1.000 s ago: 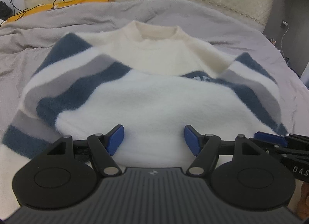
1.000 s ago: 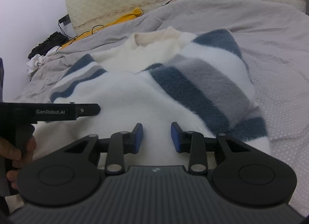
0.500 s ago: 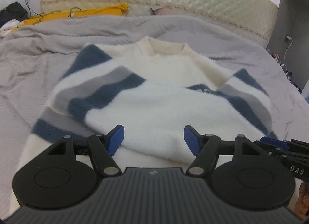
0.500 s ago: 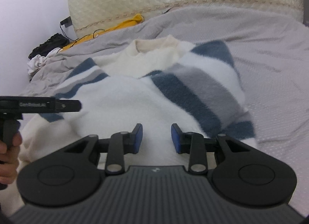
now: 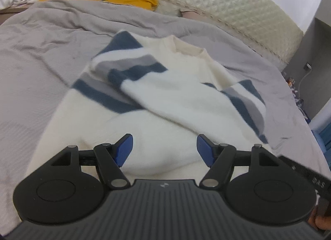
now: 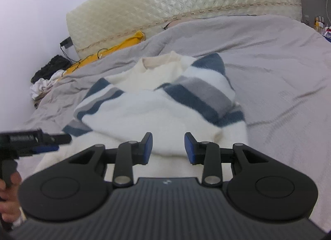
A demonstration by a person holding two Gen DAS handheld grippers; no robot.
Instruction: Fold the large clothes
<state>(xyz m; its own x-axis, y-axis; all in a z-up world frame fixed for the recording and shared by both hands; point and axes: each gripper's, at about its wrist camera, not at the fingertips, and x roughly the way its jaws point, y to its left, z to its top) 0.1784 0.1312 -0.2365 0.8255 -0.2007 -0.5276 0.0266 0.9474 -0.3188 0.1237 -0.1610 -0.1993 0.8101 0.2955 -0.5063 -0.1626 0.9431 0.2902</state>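
1. Left wrist view: your left claw (image 5: 164,150) has drawn back from the sweater (image 5: 165,95), which looks smaller and more skewed than a second ago. Its blue pads stand wide apart, nothing between them. The sweater lies on the grey bed (image 5: 41,54), sleeves folded across its front.
2. Right wrist view: your right claw (image 6: 168,148) has pulled back too; pads partly apart, empty. No containers seen.
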